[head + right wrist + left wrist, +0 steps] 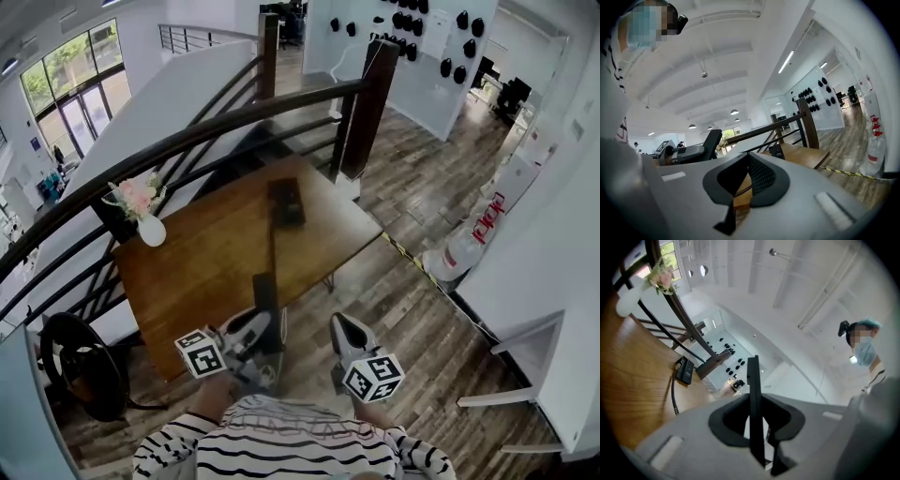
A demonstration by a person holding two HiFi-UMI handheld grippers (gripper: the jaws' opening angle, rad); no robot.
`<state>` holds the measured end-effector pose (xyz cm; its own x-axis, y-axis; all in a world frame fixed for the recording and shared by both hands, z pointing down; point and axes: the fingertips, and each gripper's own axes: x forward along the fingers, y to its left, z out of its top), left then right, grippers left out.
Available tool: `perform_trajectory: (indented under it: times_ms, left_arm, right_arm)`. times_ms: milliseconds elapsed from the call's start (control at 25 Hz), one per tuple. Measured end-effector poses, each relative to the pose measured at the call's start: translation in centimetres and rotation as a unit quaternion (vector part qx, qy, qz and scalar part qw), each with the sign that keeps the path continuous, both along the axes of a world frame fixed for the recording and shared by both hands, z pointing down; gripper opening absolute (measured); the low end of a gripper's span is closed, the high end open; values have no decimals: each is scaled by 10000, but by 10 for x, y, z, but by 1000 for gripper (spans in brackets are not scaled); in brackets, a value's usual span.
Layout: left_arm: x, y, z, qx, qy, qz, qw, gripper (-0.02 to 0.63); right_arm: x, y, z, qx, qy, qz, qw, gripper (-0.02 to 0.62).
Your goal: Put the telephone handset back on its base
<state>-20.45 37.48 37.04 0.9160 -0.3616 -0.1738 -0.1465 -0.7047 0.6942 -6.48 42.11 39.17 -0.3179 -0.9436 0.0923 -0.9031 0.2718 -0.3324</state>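
Your left gripper (260,326) has its jaws partly closed and clamped on the handset (265,291), which stands edge-on between them. The base (286,202) lies well ahead of it on the table (206,253), and the cord (273,246) runs back to the handset. Your right gripper (339,324), alongside, has its jaws together and empty.

No legible txt; red print on water jug (459,251) unreadable.

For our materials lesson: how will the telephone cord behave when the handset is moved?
The cord is coiled and thin, so it probably bends and stretches freely. It likely springs back, tugging the handset a little. It looks light, unlikely to drag the base.
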Motion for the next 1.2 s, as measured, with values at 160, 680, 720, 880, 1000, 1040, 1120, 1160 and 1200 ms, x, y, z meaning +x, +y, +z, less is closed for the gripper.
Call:
perform_trajectory:
  times_ms: [160,680,720,880,1000,1040,1120,1160,1200]
  left_arm:
    - [-7,-44,-1,-43,0,140,9999,71]
    - [-19,-175,0,-167,54,776,9968,71]
    - [-19,-183,1,-185,52,788,9967,71]
    - [-10,-208,10,-283,46,797,9964,71]
    - [5,-220,18,-339,2,763,9965,71]
    - [11,-223,19,-355,-8,733,9967,71]
    - [23,-229,21,-374,-22,663,9971,71]
    - [29,-233,21,-383,-26,611,9974,71]
    - [35,-236,22,-396,-25,546,9977,71]
  right_arm:
    - [-11,-42,-2,-26,-28,107,9999,0]
    - [-31,-160,-3,-73,-30,651,9978,0]
    - [-31,-166,-2,-95,-35,675,9977,0]
    - [-22,-188,6,-165,-59,727,9972,0]
    - [-5,-201,12,-195,-101,705,9973,0]
    - [1,-205,14,-208,-112,676,9974,0]
    - [14,-213,18,-242,-137,597,9978,0]
    - [20,-218,19,-261,-155,544,9981,0]
    - [27,-223,20,-277,-171,480,9983,0]
